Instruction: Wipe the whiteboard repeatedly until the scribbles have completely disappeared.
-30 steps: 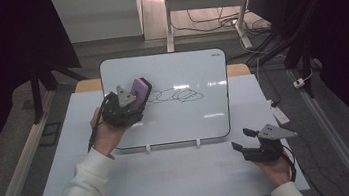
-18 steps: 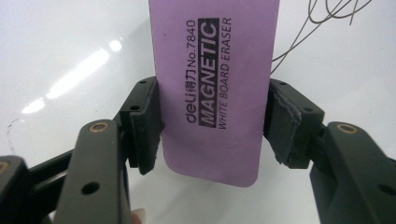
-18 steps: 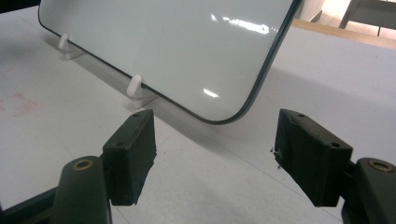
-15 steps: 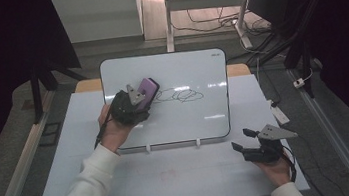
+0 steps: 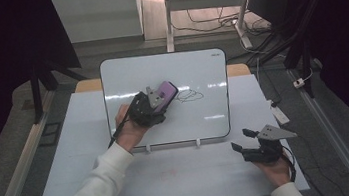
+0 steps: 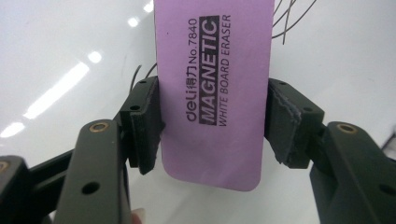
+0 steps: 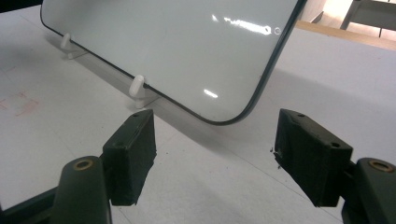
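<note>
A whiteboard (image 5: 193, 65) leans on small white feet at the middle of the table. My left gripper (image 5: 162, 95) is shut on a purple magnetic whiteboard eraser (image 5: 166, 91) and holds it flat against the board. Close up, both pads press the long sides of the eraser (image 6: 215, 88). Just right of the eraser lies a black scribble (image 5: 190, 95); thin lines of the scribble (image 6: 292, 18) run off beyond the eraser's far end. My right gripper (image 5: 239, 139) rests open on the table at the front right, nothing between its jaws, below the whiteboard's lower right corner (image 7: 233, 119).
The white table (image 5: 172, 179) has free room in front of the board. A white foot (image 7: 137, 88) props the board's lower edge near my right gripper. A small white object (image 5: 279, 114) lies at the table's right edge. Cables and chair legs stand beyond the table.
My left gripper has slid the eraser rightward across the board, and the left part of the scribble is wiped away. The right gripper has stayed where it was.
</note>
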